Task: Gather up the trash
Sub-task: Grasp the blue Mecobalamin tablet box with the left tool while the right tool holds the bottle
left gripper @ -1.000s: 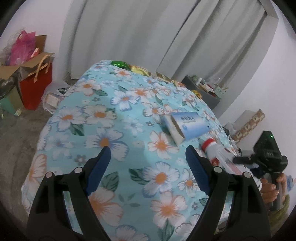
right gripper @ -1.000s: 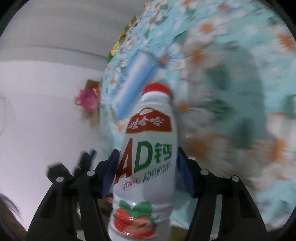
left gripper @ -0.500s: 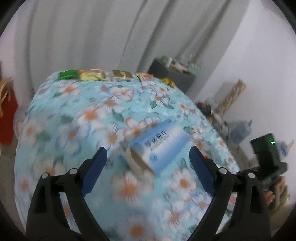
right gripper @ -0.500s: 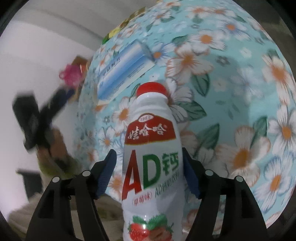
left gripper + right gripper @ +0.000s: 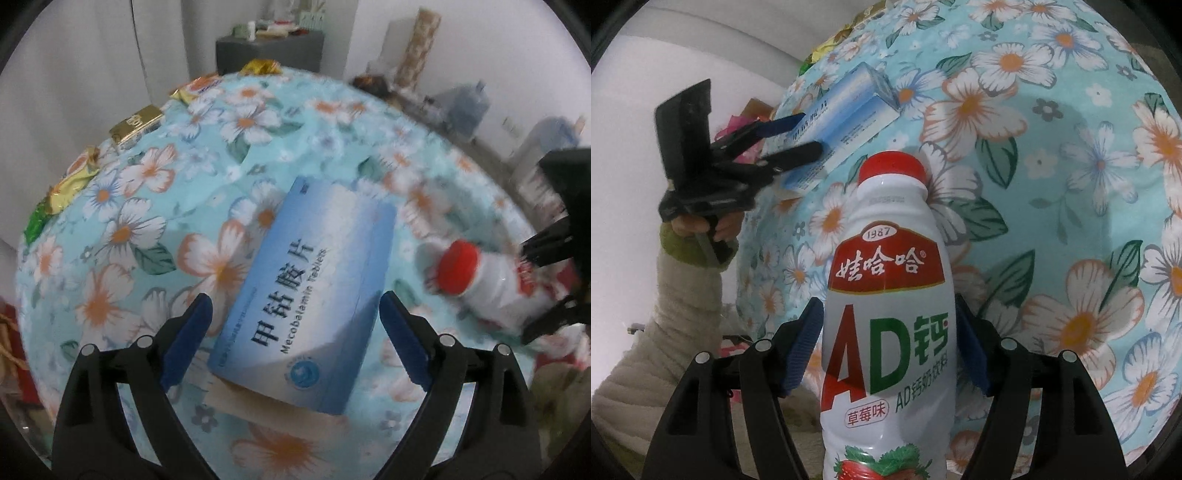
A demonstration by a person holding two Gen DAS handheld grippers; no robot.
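Right gripper (image 5: pixel 888 347) clenched on white AD milk bottle (image 5: pixel 886 332), held over floral tablecloth (image 5: pixel 1071 147). Left gripper (image 5: pixel 295 325) spread wide, straddling blue tablet box (image 5: pixel 306 295) lying on tablecloth, left of bottle.

The blue box (image 5: pixel 306 295) reads "甲钴胺片 Mecobalamin Tablets". The white bottle (image 5: pixel 886 332) shows "1987", "娃哈哈", "AD钙", "AD钙奶饮料" and "草莓味".

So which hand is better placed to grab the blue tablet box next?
Left. Its tongs are open, straddling the tablet box. The right tongs are full, clamped on the milk bottle.
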